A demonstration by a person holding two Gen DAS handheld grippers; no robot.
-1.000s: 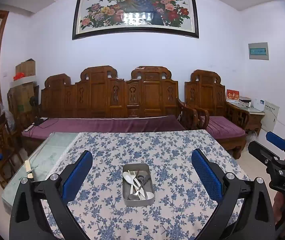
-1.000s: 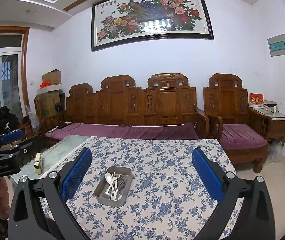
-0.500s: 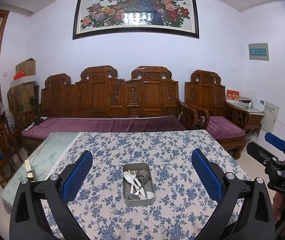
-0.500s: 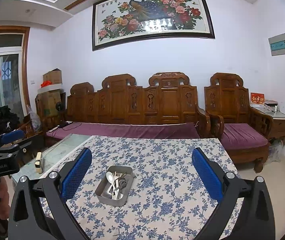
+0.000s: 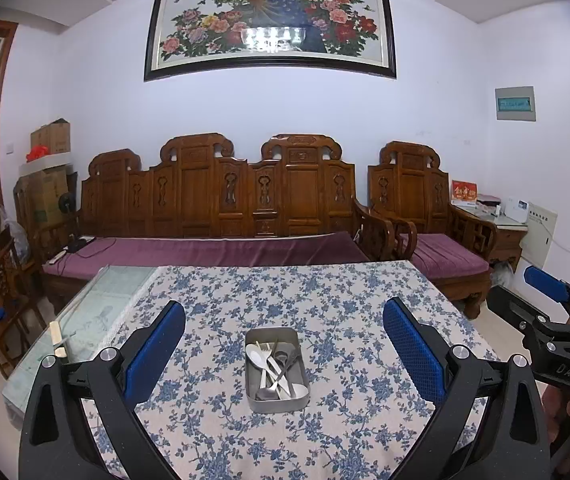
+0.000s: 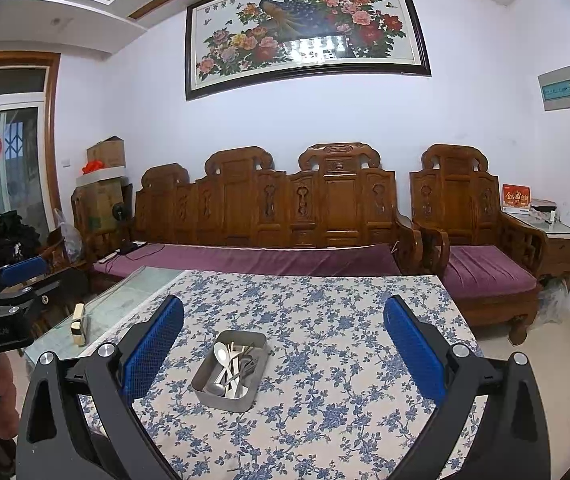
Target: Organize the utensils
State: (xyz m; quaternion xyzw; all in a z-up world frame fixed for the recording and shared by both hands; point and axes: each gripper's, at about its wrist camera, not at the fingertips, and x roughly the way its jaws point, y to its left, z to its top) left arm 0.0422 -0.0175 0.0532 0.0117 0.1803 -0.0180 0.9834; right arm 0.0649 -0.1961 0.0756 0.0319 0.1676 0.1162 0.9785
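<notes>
Left wrist view puts the utensils in a loose, crossed heap inside a metal tray: spoons and what look like forks or chopsticks (too tangled to count). The tray sits near the middle of the tabletop, on a blue-flowered cloth, and no cutlery lies outside it in either view. From the right wrist view the same tray shows angled, slightly left of centre.

Both tools hover above the near edge, well apart from the tray. The left claw is released, its blue pads spread wide with nothing between them; the right claw is likewise spread and carrying nothing.

As for the step, the scene fits two readings: cutlery gathered into the tray and the tidying finished, or a jumbled tray waiting to be sorted out. These pictures do not settle which. Any pick from that heap would, I judge, call for a careful descent onto a single handle, since the pieces overlap and could drag one another.
</notes>
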